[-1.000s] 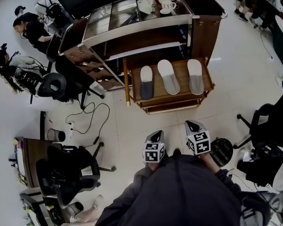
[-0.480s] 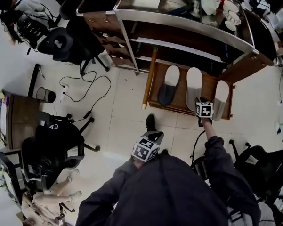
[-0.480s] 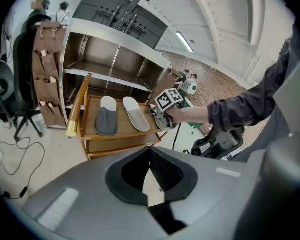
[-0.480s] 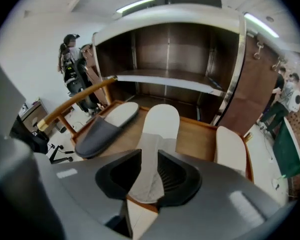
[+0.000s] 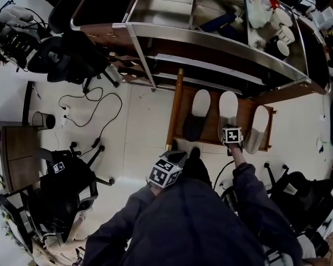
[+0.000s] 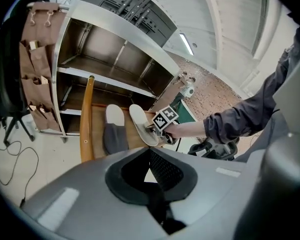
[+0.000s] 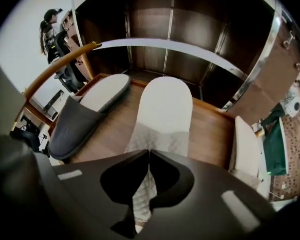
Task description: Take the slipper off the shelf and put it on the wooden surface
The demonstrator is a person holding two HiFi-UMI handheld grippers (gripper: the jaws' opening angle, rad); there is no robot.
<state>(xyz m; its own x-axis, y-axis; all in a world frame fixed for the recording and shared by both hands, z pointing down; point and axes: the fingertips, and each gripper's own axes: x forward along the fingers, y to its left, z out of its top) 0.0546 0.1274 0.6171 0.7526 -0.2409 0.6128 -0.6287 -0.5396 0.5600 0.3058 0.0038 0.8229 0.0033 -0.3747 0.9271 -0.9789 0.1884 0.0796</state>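
Note:
Three slippers lie on a low wooden shelf [image 5: 213, 127] under the steel cart. A dark grey slipper [image 5: 196, 115] [image 7: 75, 121] is at the left, a white one [image 5: 257, 126] at the right. My right gripper [image 5: 231, 132] [image 7: 149, 156] is at the heel end of the middle white slipper [image 5: 228, 107] [image 7: 164, 109]. Its jaws are closing, with the quilted grey upper pinched between them. In the left gripper view that slipper [image 6: 140, 126] sits tilted in the right gripper [image 6: 153, 130]. My left gripper [image 5: 173, 158] [image 6: 150, 154] hangs shut and empty near my body.
The steel and wood cart [image 5: 221, 43] stands over the shelf, with cups and bottles [image 5: 277, 29] on top. A wooden post [image 5: 174, 107] marks the shelf's left corner. Office chairs [image 5: 72, 60] [image 5: 66, 187] and floor cables [image 5: 94, 112] are at the left.
My right gripper went from beside my body out to the middle slipper and came down on its upper. The left gripper stayed near my body.

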